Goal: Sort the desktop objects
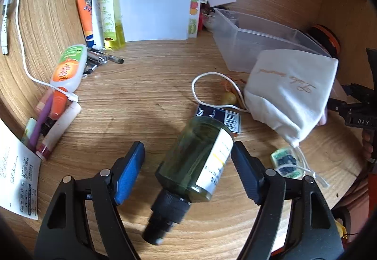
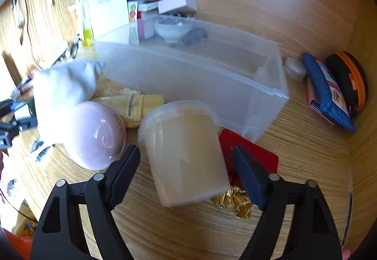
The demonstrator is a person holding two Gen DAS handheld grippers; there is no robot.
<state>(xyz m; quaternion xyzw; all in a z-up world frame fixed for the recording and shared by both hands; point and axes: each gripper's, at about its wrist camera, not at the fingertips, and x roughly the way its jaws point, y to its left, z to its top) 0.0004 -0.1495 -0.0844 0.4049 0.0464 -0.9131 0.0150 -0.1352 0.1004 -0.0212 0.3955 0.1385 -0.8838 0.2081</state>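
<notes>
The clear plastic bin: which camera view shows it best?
The right wrist view: the clear plastic bin lies whole at mid-frame, its inside visible. The left wrist view shows only part of it, far off, with the white pouch covering its near end.

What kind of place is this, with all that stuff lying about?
Most likely a cluttered desk at home. The wooden desktop carries printed papers, pens and a white charging cable, mixed with toiletries such as a green bottle. A clear plastic bin sits ready for sorting.
</notes>
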